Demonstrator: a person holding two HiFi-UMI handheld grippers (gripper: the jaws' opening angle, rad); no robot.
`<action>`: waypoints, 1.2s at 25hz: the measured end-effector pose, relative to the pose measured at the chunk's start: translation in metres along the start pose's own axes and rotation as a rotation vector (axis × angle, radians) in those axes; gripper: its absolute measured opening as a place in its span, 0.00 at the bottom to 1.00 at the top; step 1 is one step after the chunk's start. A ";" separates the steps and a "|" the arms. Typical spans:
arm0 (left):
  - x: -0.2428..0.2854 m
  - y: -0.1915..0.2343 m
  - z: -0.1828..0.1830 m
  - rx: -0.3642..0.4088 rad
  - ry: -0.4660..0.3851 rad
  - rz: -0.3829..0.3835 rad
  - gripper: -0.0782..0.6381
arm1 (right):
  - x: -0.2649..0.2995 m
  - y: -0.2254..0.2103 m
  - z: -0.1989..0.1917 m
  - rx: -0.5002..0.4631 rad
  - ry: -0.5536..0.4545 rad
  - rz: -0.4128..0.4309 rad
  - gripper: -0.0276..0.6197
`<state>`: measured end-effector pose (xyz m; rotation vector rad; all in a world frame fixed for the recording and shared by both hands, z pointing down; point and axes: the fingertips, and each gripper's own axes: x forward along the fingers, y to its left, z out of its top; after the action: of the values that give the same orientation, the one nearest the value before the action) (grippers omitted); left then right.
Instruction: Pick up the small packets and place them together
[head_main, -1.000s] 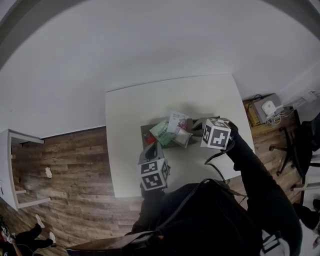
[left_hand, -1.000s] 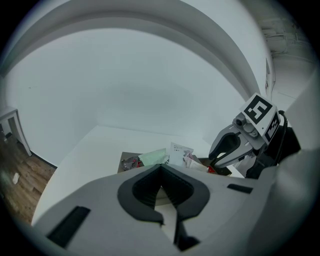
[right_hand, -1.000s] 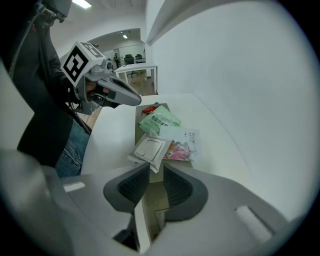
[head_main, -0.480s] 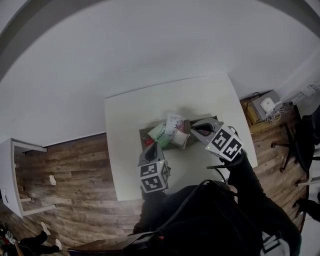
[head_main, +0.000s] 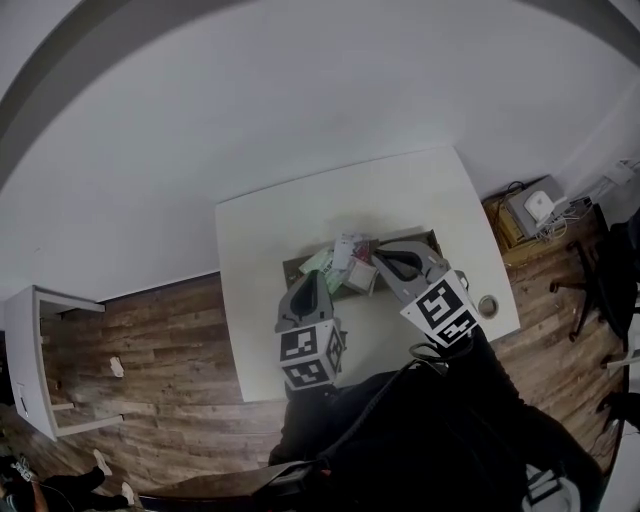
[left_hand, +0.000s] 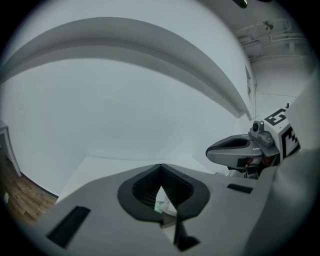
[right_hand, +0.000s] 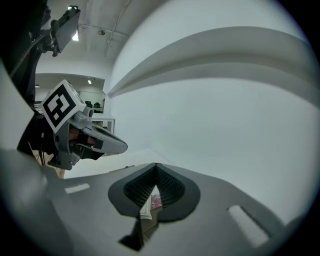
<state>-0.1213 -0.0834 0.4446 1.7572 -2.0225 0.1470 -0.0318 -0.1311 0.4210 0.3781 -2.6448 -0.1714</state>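
Note:
Several small packets lie heaped on a brown tray (head_main: 425, 240) in the middle of the white table (head_main: 260, 220): a green one (head_main: 320, 262), a white and pink one (head_main: 350, 247) and a beige one (head_main: 361, 277). My left gripper (head_main: 312, 279) (left_hand: 160, 166) hovers at the heap's near left, jaws together, nothing held. My right gripper (head_main: 384, 262) (right_hand: 156, 165) points at the heap from the near right, shut and empty, its tip beside the beige packet. Each gripper view shows a sliver of packet (left_hand: 161, 205) (right_hand: 152, 202) beneath the closed jaws and the other gripper alongside.
A small round object (head_main: 487, 305) sits near the table's right front edge. On the wooden floor to the right are a box with devices and cables (head_main: 535, 215) and a chair (head_main: 600, 290). A white shelf unit (head_main: 30, 360) stands at the far left.
My right gripper has swung back toward me and turned, and its tip now points at the heap from the near right. The beige packet stays on the tray. The left gripper has hardly moved.

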 end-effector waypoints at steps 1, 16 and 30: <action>-0.002 -0.001 0.006 0.009 -0.015 0.000 0.11 | -0.002 0.001 0.007 0.002 -0.024 -0.012 0.04; -0.009 -0.011 0.031 0.083 -0.085 -0.014 0.11 | -0.011 0.007 0.044 0.099 -0.191 0.004 0.04; -0.010 -0.007 0.030 0.079 -0.084 -0.021 0.11 | -0.005 0.008 0.043 0.046 -0.156 -0.002 0.04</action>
<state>-0.1213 -0.0864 0.4119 1.8609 -2.0826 0.1506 -0.0492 -0.1192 0.3824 0.3972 -2.8064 -0.1456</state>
